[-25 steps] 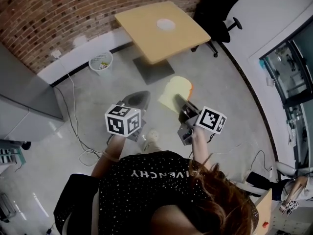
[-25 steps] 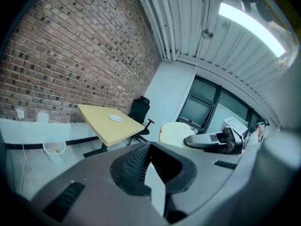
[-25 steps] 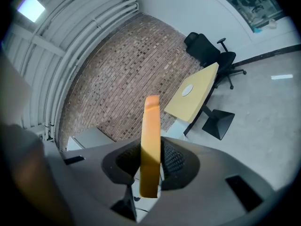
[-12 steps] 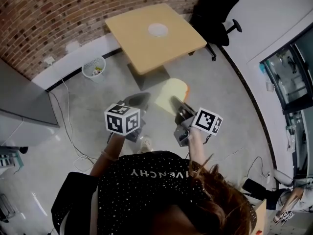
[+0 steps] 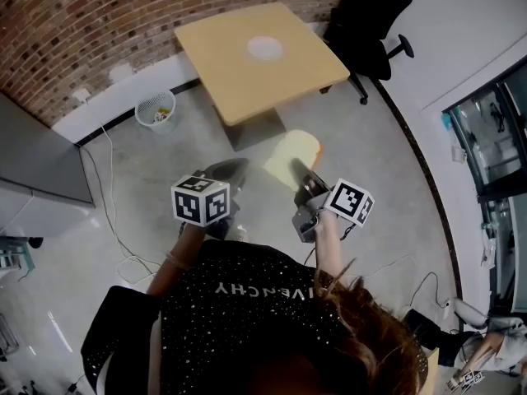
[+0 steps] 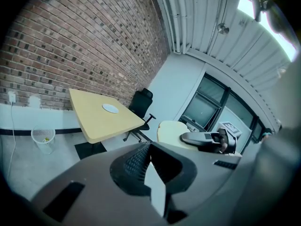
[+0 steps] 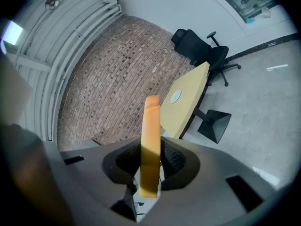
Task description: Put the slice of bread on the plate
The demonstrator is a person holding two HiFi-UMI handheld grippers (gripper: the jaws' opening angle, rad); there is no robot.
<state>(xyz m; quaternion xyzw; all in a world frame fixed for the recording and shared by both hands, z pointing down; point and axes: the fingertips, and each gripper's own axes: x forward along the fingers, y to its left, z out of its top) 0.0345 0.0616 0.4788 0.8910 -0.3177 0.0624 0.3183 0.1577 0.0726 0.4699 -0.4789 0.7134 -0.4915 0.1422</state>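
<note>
A slice of bread (image 5: 296,148) stands on edge between the pads of my right gripper (image 5: 295,165), which is shut on it and carried above the floor. In the right gripper view the bread (image 7: 151,140) rises upright from the jaws. The white plate (image 5: 264,48) lies on the light wooden table (image 5: 247,81) ahead, well beyond the bread. My left gripper (image 5: 235,169) is level with the right one and to its left, shut with nothing in it. From the left gripper view I see the bread (image 6: 171,128), the plate (image 6: 110,108) and the right gripper (image 6: 202,139).
A black office chair (image 5: 362,15) stands at the table's far right. A white wastebasket (image 5: 154,111) sits by the brick wall (image 5: 99,31) on the left. A cable (image 5: 103,196) trails over the grey floor. The table's dark base (image 5: 251,130) lies between me and the tabletop.
Both grippers, and the person holding them, have advanced towards the table. The bread has stayed in the right gripper's jaws and the left gripper has stayed shut.
</note>
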